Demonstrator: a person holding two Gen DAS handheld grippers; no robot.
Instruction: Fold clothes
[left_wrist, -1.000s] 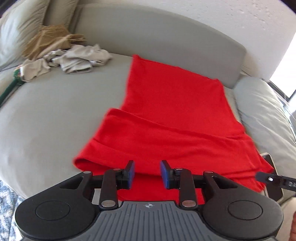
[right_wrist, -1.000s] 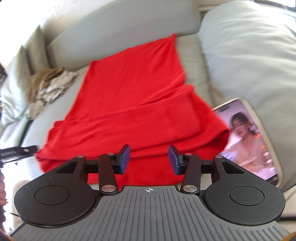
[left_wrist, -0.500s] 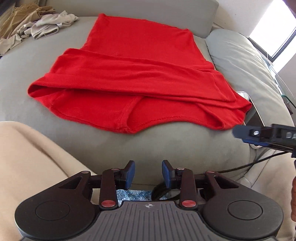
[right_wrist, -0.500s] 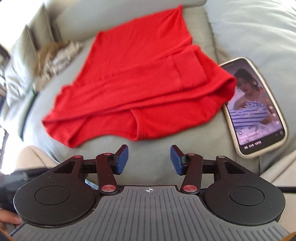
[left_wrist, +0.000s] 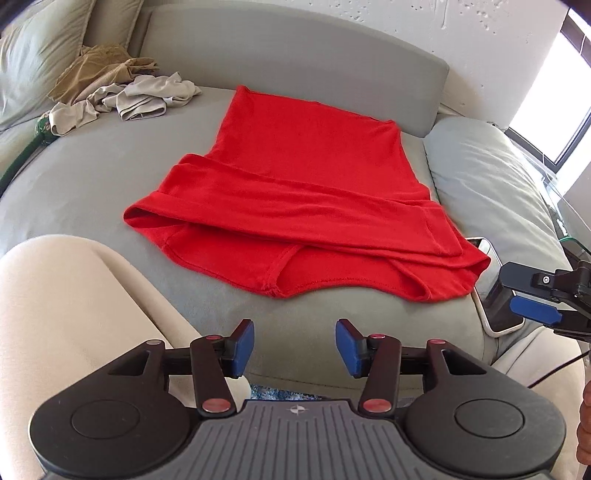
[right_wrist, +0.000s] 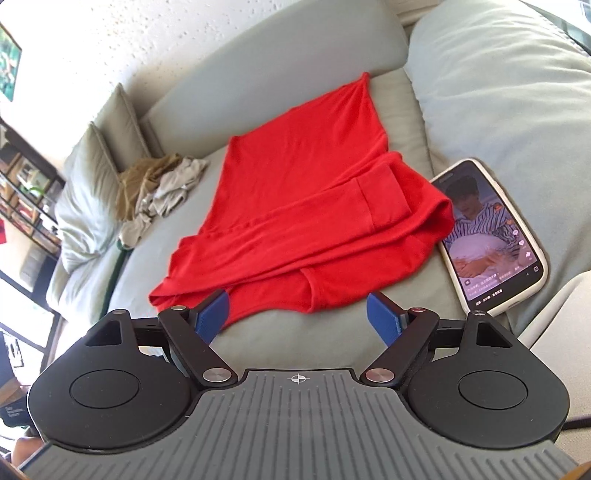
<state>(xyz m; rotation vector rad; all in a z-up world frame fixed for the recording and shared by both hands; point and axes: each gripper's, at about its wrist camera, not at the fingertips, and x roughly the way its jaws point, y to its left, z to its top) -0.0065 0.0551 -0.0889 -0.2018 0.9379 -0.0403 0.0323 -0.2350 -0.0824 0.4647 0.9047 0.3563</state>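
I hold my left claw (left_wrist: 294, 345) and right claw (right_wrist: 298, 315) spread and empty just short of the red knit long-sleeved top (left_wrist: 303, 206), which lies sleeves-folded-across on the grey sofa seat (left_wrist: 92, 177) for easy edge access.

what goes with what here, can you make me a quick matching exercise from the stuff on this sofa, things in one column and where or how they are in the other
Things:
1. red garment
2. phone
3. pile of beige clothes
4. left gripper

States or places:
A. crumpled at the far left of the seat
B. open, holding nothing
C. partly folded, spread on the seat
D. screen lit, lying at the garment's right edge

Pairs: 1-C, 2-D, 3-A, 4-B
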